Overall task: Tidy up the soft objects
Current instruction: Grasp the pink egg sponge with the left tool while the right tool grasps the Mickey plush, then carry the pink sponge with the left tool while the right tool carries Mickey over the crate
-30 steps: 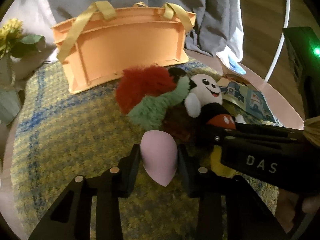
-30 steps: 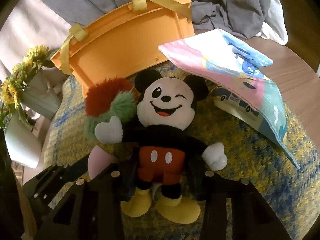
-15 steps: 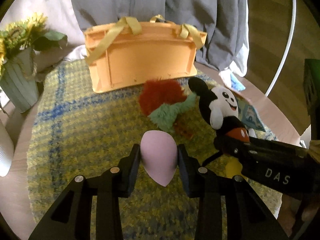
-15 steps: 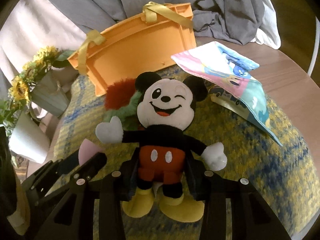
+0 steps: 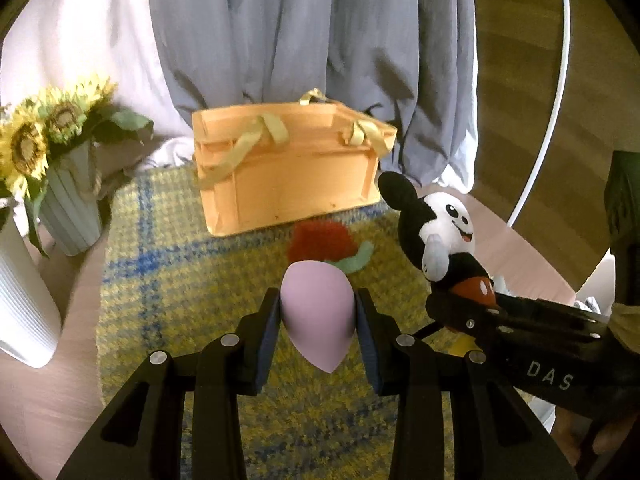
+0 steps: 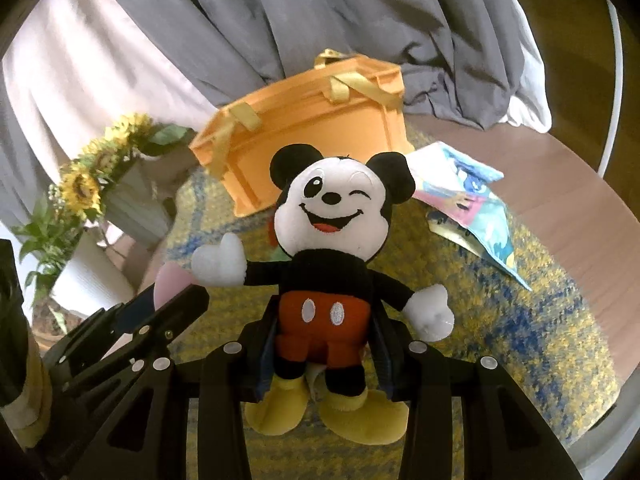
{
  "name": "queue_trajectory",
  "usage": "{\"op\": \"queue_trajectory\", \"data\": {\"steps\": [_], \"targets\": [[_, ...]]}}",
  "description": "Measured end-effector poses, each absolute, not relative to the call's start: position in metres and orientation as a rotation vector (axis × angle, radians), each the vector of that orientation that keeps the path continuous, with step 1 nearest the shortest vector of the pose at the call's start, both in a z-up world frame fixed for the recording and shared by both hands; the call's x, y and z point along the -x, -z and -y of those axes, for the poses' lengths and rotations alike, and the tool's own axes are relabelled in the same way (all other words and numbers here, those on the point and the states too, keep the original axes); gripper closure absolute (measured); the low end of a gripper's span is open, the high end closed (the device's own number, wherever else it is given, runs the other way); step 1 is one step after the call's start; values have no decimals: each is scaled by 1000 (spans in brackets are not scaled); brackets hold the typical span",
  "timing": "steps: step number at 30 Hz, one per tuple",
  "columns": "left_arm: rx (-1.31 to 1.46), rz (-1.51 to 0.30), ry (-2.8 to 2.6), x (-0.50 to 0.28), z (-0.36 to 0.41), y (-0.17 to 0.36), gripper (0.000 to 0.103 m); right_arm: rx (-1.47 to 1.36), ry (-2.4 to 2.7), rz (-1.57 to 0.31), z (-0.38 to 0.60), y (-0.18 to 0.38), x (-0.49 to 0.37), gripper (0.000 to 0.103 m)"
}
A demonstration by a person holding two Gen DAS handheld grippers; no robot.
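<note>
- Grey curtains (image 5: 304,40) hang in soft folds behind a round wooden table (image 6: 568,200), most of it covered by a nubbly woven mat (image 5: 168,280) in yellow with blue check lines.
- At the mat's far edge stands an orange basket (image 5: 288,184), rigid and ribbed, with pale yellow ribbon handles drooping over its rim.
- The left gripper (image 5: 318,312) is clamped on a lilac sponge (image 5: 318,312): a smooth, matte, egg-shaped piece, rounded end pointing away and tip pointing back between the black fingers. The pads press on both of its sides, and it hangs clear above the mat's middle.
- The right gripper (image 6: 326,336) is closed on a mouse plush (image 6: 332,240), squeezing its red shorts at the hips. The doll sits upright in the jaws, facing the camera, with a white stitched face, round black ears, puffy white gloves spread out and yellow shoes dangling below the fingers.
- In the left wrist view the plush is just right of the sponge, a little farther out; the two do not touch.
- On the mat, between the sponge and the basket, lies a fluffy toy (image 5: 320,240), shaggy red with a green furry part.
- Near the mat's right edge lies a soft fabric book (image 6: 468,204), flat and glossy, printed in pink, blue and teal.
- Off the mat's left edge stand a ribbed grey-green pot of sunflowers (image 5: 72,208) and a white ribbed vase (image 5: 24,304).
</note>
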State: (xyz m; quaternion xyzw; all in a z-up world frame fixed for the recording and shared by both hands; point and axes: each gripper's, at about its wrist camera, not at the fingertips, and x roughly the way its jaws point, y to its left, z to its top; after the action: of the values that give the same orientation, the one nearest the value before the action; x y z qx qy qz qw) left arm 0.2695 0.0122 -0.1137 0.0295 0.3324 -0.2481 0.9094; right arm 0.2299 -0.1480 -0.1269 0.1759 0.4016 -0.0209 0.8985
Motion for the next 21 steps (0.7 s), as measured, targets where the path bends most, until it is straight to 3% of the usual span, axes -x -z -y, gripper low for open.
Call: {"op": "queue_trajectory", "data": {"steps": [21], "targets": [[-30,-486,495,-275,-11,42,67,-316,27,-640,151,54,-235,62]]}}
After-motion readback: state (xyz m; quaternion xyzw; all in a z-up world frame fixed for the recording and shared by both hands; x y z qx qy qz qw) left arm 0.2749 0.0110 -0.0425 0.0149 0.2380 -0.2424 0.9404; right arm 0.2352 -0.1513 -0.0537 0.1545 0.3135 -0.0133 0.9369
